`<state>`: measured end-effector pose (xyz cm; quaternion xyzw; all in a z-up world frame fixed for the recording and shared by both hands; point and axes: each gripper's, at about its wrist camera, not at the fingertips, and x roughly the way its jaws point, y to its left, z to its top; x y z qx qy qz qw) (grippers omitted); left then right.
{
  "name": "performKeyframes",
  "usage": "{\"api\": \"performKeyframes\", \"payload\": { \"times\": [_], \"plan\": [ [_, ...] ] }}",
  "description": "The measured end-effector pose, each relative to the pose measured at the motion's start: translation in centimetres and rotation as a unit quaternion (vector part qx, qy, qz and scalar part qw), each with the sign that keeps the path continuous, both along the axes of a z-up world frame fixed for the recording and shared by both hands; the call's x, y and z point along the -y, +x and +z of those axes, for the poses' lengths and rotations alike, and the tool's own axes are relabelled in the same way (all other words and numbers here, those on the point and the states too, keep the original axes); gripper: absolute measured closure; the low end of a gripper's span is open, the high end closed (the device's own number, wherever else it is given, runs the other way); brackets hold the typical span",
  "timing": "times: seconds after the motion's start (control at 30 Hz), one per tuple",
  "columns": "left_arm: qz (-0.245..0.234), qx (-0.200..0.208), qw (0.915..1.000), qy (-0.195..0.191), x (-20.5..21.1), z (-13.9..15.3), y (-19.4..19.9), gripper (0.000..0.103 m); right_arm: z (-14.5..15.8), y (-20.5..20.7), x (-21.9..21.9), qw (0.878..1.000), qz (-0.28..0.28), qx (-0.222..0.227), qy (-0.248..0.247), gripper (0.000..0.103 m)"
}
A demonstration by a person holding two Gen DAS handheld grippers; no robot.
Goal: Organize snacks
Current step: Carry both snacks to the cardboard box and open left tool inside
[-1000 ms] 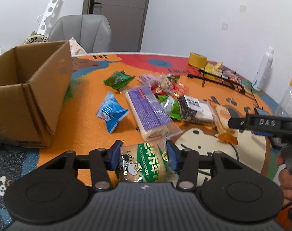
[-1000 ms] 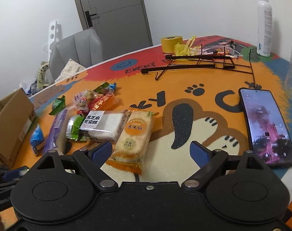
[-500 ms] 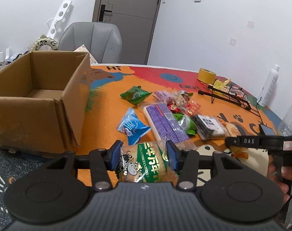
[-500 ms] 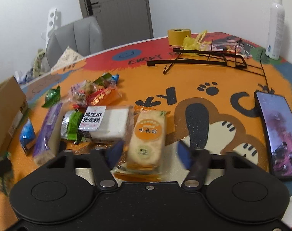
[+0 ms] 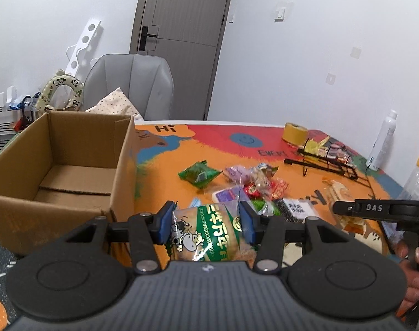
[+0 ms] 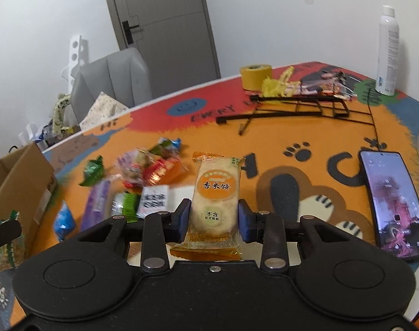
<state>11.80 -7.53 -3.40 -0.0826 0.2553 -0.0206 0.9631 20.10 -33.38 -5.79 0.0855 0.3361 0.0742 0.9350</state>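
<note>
1. Holding 2 snacks at once: the left tool [image 5: 206,224] is clamped on a green cow-print snack packet [image 5: 206,231], its blue pads pressing both side edges of the wrapper.
2. The right tool [image 6: 214,220] is clamped on an orange rice cracker packet [image 6: 216,195], which is gripped across its width with its long axis running forward, away from the camera.
3. The cardboard box [image 5: 71,165] sits open-topped on the left part of the desk [image 5: 165,187]. No snack is visible on the part of the box floor that shows.
4. Key relation: the box lies forward and to the left of the left tool, near it. From the right wrist view the same box appears at the far left edge, well apart from the right tool. Judgement: the left hand is the nearer one and should deposit first.
5. Loose snacks remain on the desk between box and wire rack [image 5: 328,162]: a green packet [image 5: 199,175], a purple bar [image 6: 97,204], a blue packet [image 6: 63,220], a black-and-white labelled cake [image 6: 154,200] and mixed small sweets [image 6: 148,168].
6. Judgement: the task is at an early stage; most items are unsorted.
7. Risk: the phone [image 6: 388,201] lies just right of the right tool.
</note>
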Motion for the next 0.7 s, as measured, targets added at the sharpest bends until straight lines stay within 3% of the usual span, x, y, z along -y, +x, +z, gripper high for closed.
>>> {"api": "performKeyframes", "payload": {
  "times": [0.3,0.7],
  "plan": [
    [0.026,0.03,0.9992,-0.003,-2.3,1.6,0.2,0.054,2.4,0.3,-3.1,0.999,0.033,0.029,0.003,0.069],
    [0.073,0.041,0.9965,-0.005,-6.8,3.1,-0.3,0.054,4.2,0.6,-8.2,0.994,0.093,0.043,0.025,0.069]
  ]
}}
